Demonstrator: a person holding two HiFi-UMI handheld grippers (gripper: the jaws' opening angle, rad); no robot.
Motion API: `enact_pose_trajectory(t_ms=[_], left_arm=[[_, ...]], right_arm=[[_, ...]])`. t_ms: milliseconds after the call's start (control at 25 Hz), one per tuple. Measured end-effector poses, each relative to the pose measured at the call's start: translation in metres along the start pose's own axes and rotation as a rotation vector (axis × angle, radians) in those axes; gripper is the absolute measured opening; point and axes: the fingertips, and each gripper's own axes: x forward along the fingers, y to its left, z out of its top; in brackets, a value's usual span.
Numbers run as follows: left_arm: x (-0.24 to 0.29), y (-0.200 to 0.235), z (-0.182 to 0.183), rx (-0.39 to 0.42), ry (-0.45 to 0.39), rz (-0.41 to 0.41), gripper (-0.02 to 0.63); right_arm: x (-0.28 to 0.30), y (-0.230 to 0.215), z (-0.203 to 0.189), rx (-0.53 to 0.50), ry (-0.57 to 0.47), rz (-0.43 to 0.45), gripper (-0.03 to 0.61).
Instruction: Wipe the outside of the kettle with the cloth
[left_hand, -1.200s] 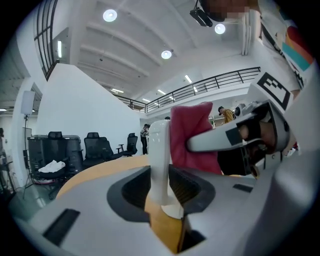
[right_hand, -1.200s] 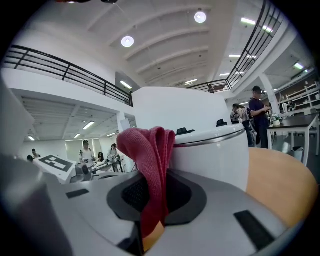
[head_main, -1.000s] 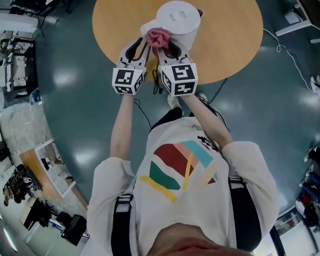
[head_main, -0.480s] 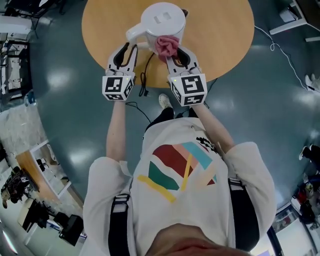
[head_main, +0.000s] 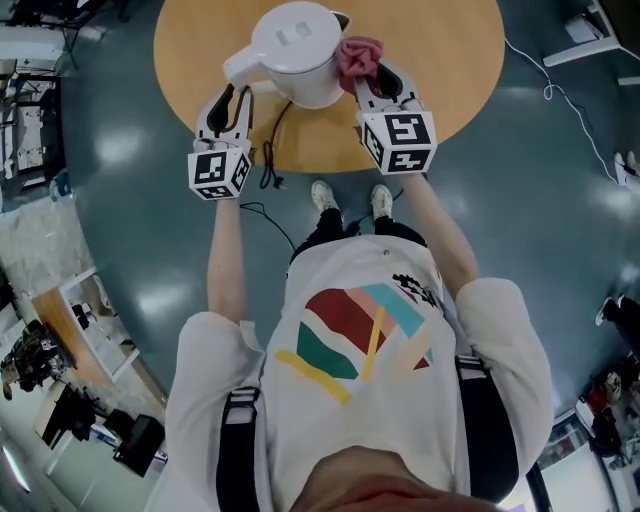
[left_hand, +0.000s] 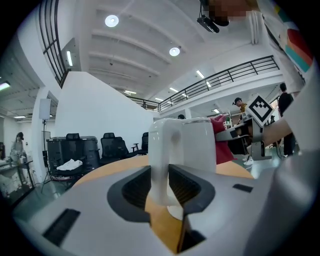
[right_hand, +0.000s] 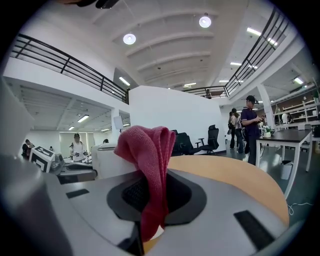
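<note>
A white kettle (head_main: 295, 45) stands on the round wooden table (head_main: 440, 60), its handle (head_main: 240, 68) pointing left. My left gripper (head_main: 238, 92) is shut on that handle; in the left gripper view the handle (left_hand: 162, 160) sits pinched between the jaws, with the kettle body (left_hand: 202, 145) behind. A pink cloth (head_main: 358, 55) is bunched against the kettle's right side, and my right gripper (head_main: 374, 75) is shut on it. In the right gripper view the cloth (right_hand: 150, 155) hangs out of the jaws, and the kettle (right_hand: 107, 160) shows just left of it.
A black power cable (head_main: 268, 150) trails off the table's near edge to the floor. The person's shoes (head_main: 350, 195) stand just below the table edge. Office chairs (left_hand: 110, 145) and people (right_hand: 248, 127) stand far behind.
My right gripper carried the pink cloth from the kettle's near side round to its right side. The left gripper kept its hold on the handle.
</note>
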Motion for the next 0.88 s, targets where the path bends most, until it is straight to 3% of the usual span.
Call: enact_pose_trajectory(t_ms=[440,600,720,880], left_arm=[[-0.004,-0.006,-0.001,-0.020,-0.009,0.048,0.156],[-0.005,-0.006,-0.002,-0.015,-0.007,0.058,0.156],[-0.005,-0.006,-0.002,-0.006,0.000,0.059,0.156],[-0.004,-0.006,-0.002,-0.009,-0.002,0.057,0.156]], right_arm=[[0.025,-0.015,0.005,-0.034,0.013,0.008,0.048],[0.005,-0.016,-0.008,0.053,0.013,-0.046,0.048],[-0.017,0.001,-0.026,0.117,0.010,-0.076,0.048],[-0.022,0.050,-0.043,0.093,-0.001,-0.001,0.048]])
